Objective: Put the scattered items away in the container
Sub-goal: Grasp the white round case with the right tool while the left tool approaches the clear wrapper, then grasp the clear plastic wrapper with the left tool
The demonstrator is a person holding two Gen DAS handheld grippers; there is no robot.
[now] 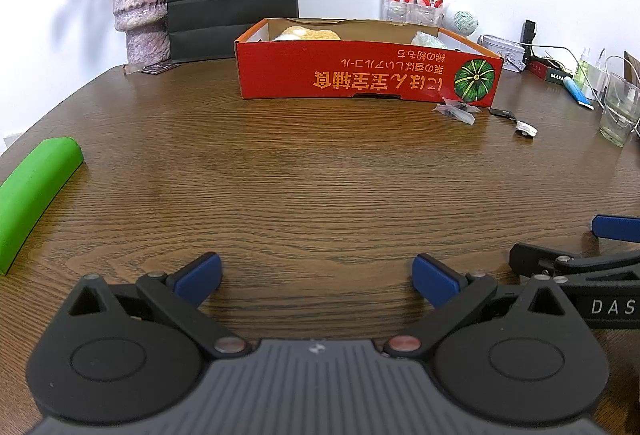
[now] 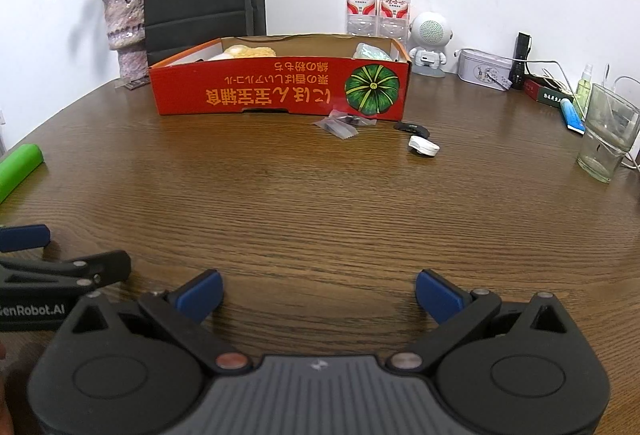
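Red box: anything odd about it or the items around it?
The red box sits with its print upside down toward the cameras. A clear packet, a black piece and a white piece lie loose outside its front right corner.

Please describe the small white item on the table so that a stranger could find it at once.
Start at the red box with the pumpkin picture. Near its right front corner lie three small things; the white item is the rounded one nearest the viewer, beside a black piece and a clear packet.
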